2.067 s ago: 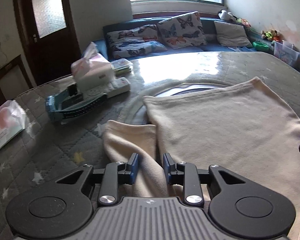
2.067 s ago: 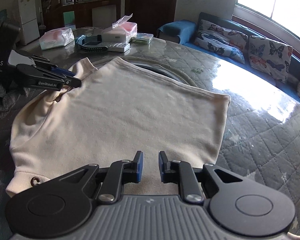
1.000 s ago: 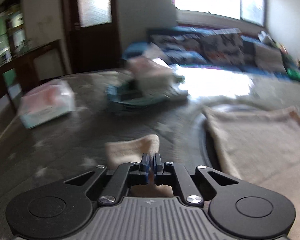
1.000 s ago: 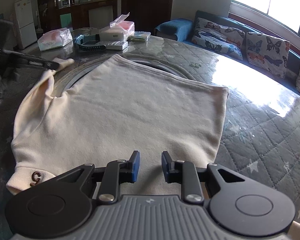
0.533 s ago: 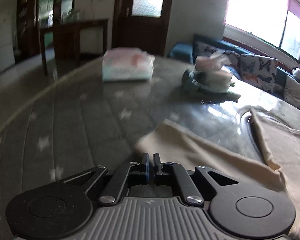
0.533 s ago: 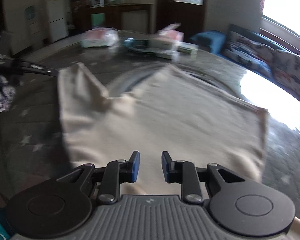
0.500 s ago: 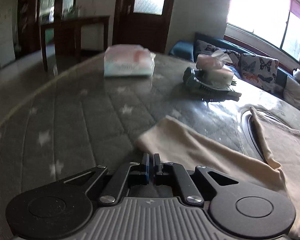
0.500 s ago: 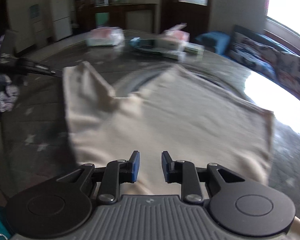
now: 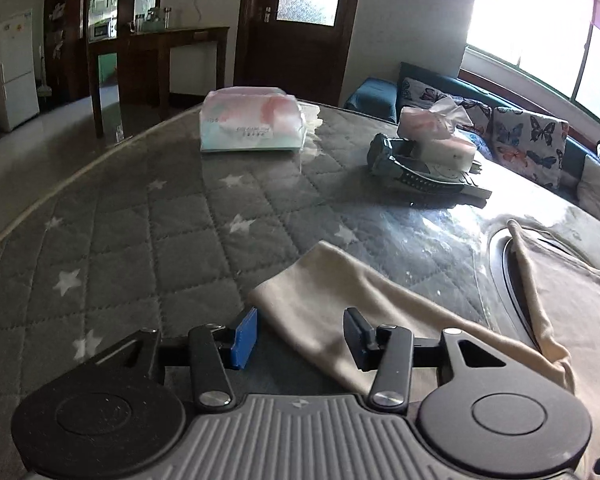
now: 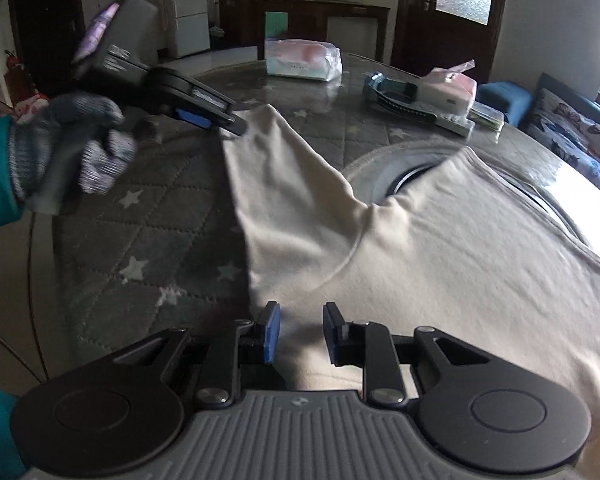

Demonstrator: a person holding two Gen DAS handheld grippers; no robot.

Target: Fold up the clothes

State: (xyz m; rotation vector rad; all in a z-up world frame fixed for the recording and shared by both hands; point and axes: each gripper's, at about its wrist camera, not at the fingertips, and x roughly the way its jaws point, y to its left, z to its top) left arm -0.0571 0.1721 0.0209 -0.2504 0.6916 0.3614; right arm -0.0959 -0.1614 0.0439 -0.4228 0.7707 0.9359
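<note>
Counter (image 9: 148,216): round, covered in grey quilted star-print cloth. Lying on it: cream garment (image 10: 440,248) with one sleeve (image 9: 340,300) spread outward, sealed tissue pack (image 9: 252,126), open tissue box (image 9: 436,136) touching a blue-grey device (image 9: 412,168).

No wording can be read: the print on the tissue pack (image 9: 251,132), ahead and left of the left hand-held gripper (image 9: 300,338), is too small to make out.
</note>
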